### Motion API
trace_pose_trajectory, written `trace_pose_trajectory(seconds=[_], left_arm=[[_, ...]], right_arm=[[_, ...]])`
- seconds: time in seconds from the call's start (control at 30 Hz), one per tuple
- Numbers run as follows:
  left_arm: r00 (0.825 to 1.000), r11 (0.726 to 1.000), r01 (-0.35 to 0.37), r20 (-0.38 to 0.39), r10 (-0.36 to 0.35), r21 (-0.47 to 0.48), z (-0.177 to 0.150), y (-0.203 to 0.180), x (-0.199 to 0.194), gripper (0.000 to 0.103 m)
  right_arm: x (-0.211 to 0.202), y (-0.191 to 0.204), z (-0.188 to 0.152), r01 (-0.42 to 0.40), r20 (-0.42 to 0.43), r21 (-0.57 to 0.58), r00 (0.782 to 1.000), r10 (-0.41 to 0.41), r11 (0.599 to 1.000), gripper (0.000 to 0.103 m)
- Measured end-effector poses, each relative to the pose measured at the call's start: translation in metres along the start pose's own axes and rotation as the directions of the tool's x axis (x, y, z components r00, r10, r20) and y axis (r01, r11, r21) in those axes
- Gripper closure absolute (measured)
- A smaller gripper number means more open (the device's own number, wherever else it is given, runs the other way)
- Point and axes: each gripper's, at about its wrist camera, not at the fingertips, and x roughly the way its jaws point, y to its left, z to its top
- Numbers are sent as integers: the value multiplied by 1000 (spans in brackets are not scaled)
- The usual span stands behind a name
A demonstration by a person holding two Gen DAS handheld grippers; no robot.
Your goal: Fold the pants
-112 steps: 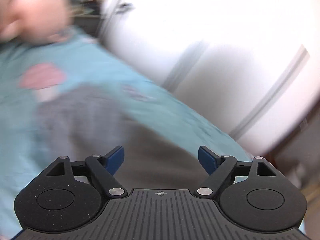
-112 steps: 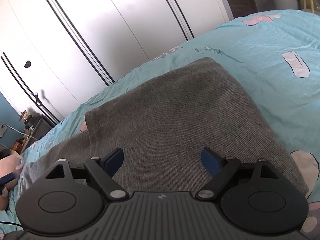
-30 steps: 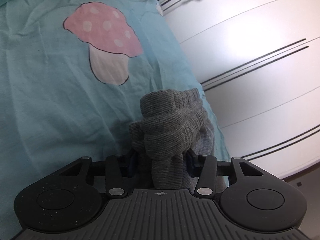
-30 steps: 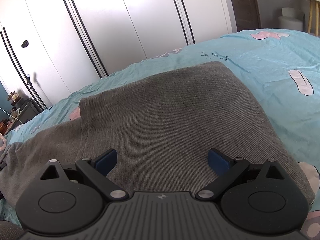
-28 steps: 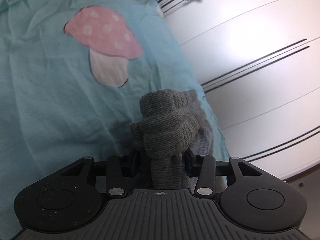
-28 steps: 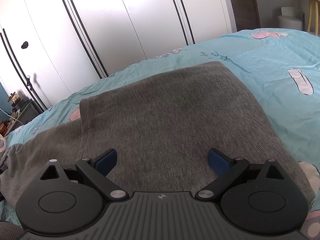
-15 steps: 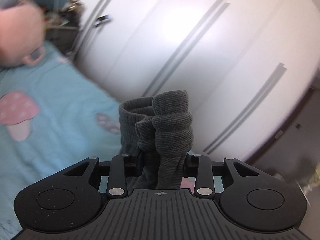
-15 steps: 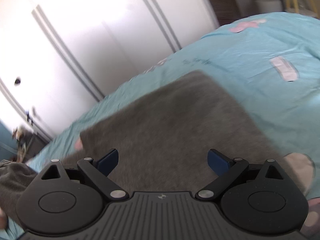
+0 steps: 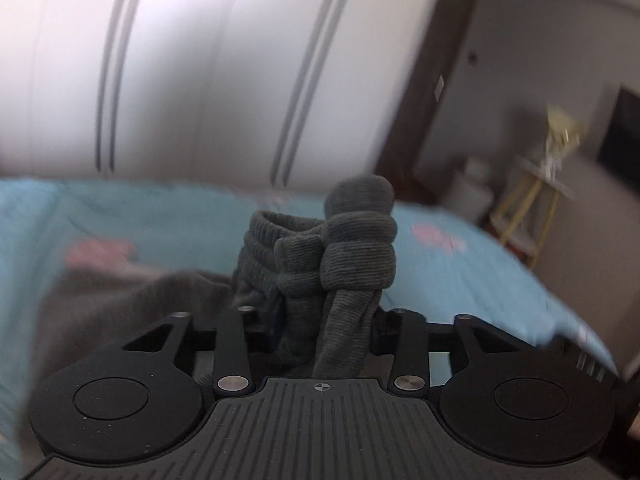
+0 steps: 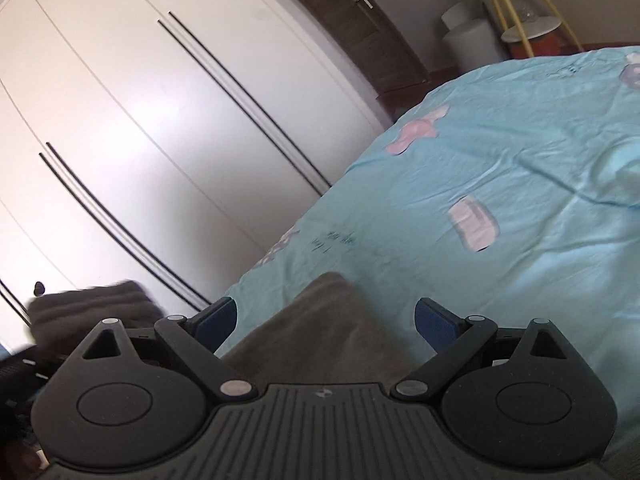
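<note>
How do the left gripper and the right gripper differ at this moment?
The left gripper is shut on a bunched end of the grey pants; the right gripper is open and holds nothing. The left gripper's pads are hidden by cloth, while the right gripper's blue pads show clearly. Both point over the pants on the blue bedsheet.

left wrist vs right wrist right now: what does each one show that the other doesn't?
Left wrist only: the left hand-held gripper shut on the bunched cuff of the grey pants, and a dark screen on the far wall.

Right wrist only: the right hand-held gripper open and empty above a flat corner of the pants.

Both: grey pants, the blue bedsheet, the white wardrobe, a yellow-legged stand.
</note>
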Motion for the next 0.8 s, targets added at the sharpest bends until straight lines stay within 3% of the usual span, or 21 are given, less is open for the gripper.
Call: trace_pose_trajectory(seconds=[0.07,0.1,0.17,0.2,0.23,0.27,0.4,0.5,0.57,0.63,0.7,0.73,0.77,0.8], left_arm=[[983,998,2,-183,10,65,-23,-15,29,53],[973,995,-2,-231,24,95,-32,-16,35,53],[977,994,42,-211,-20,100,-41,-13,18,44],[978,994,90,-192,-77,59,-41,-5,6,37],[978,992,126,-168,-126,-11,-37,7,-7,23],[980,987,132,-138,-143,-90,-35,20,-21,19],[999,948,37,-12,-43,-316,-18,77,-68,17],[993,902,-50,72,89,-428,-14,108,-96,11],[985,870,-90,87,150,-485,-12,122,-106,10],[987,835,-92,62,149,-542,-11,131,-105,8],[992,812,-70,43,116,-579,-17,141,-104,8],[994,802,-75,21,108,-592,-19,144,-101,8],[994,797,-91,-6,109,-597,-21,145,-97,8],[993,796,-102,-19,113,-597,-24,145,-94,8]], right_arm=[[1,-13,4,22,-12,27,1000,-21,999,6],[3,-19,4,26,-28,54,999,-24,998,6],[8,-28,3,17,-65,111,998,-9,994,6],[13,-30,2,-4,-96,126,995,16,992,6],[18,-28,-1,-22,-130,132,991,39,991,6],[24,-26,-3,-43,-166,134,984,65,990,6],[45,-11,-22,-95,-303,150,943,137,984,6],[58,3,-29,-79,-359,78,928,102,994,6],[61,16,-31,-74,-367,9,927,72,997,5],[68,25,-37,-66,-381,-53,924,41,996,6],[76,32,-44,-43,-399,-92,917,3,995,15],[78,36,-46,-30,-391,-116,920,-17,993,38],[79,40,-47,-33,-384,-135,923,-22,990,49],[79,42,-45,-46,-382,-128,924,-7,991,51]])
